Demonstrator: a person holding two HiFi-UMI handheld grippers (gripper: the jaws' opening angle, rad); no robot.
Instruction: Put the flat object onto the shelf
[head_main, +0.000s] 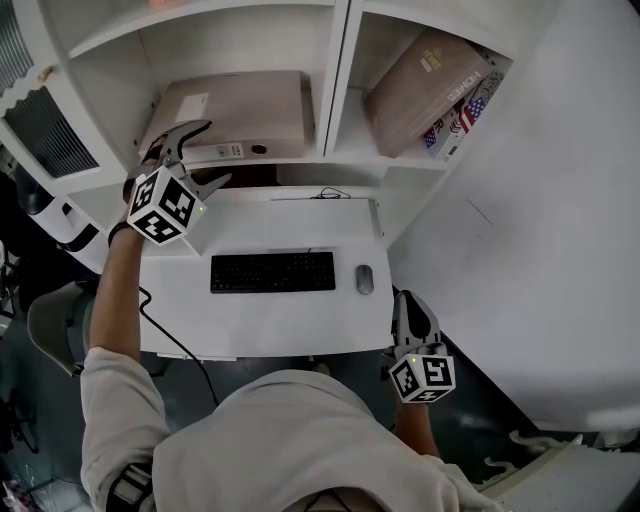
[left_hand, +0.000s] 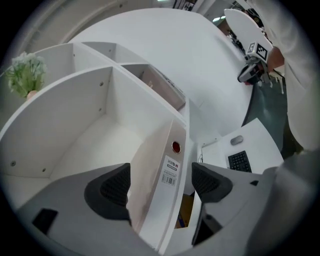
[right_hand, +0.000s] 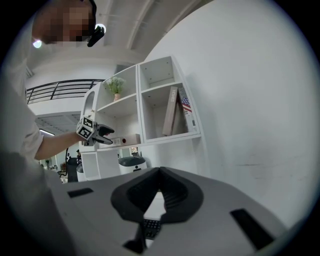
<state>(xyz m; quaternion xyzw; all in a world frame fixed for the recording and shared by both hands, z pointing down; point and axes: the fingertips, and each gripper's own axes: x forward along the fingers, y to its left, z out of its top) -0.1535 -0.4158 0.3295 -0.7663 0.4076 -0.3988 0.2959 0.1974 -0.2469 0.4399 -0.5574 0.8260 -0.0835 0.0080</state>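
A flat beige binder (head_main: 235, 110) with a white labelled spine (left_hand: 172, 167) lies in the lower left compartment of the white shelf unit (head_main: 335, 90). My left gripper (head_main: 212, 152) is at that compartment's front, open, its jaws astride the binder's spine end (left_hand: 162, 182). The left pad (left_hand: 116, 187) sits close beside the beige cover, and the right pad (left_hand: 210, 182) stands apart from the spine. My right gripper (head_main: 405, 298) hangs low past the desk's right front corner, shut and holding nothing (right_hand: 159, 192).
A second beige binder (head_main: 425, 85) leans with a flag-printed book (head_main: 470, 105) in the right compartment. On the white desk (head_main: 260, 320) lie a black keyboard (head_main: 272, 271) and a mouse (head_main: 364, 279). A potted plant (left_hand: 22, 75) stands on the upper shelf. A chair (head_main: 55, 320) stands at left.
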